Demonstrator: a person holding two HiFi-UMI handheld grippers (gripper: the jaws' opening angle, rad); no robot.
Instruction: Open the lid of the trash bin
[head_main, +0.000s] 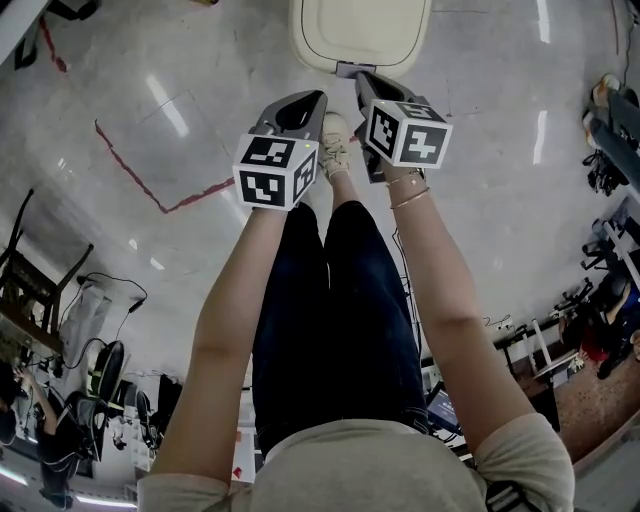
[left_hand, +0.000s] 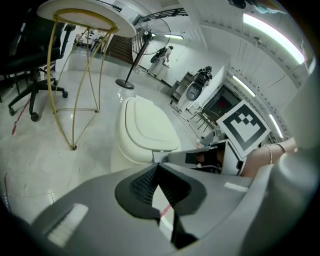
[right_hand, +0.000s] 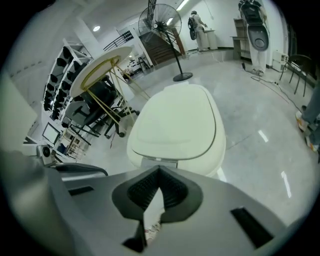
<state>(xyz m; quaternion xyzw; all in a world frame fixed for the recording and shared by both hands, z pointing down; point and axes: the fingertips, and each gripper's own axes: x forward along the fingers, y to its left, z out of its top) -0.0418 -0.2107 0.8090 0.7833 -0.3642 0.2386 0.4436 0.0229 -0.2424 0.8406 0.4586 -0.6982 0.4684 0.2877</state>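
The cream trash bin stands on the floor just ahead of me with its lid down; the lid also fills the right gripper view, and the bin shows in the left gripper view. A small grey tab sits at the lid's near edge. My right gripper is shut and empty, its tip close over that tab. My left gripper is also shut and empty, a little short of the bin and to its left. In the gripper views the left gripper and the right gripper each show pads meeting at the tip.
My shoe rests on the floor between the grippers. A red tape line crosses the floor at left. A round table on yellow wire legs, an office chair and a standing fan stand beyond the bin.
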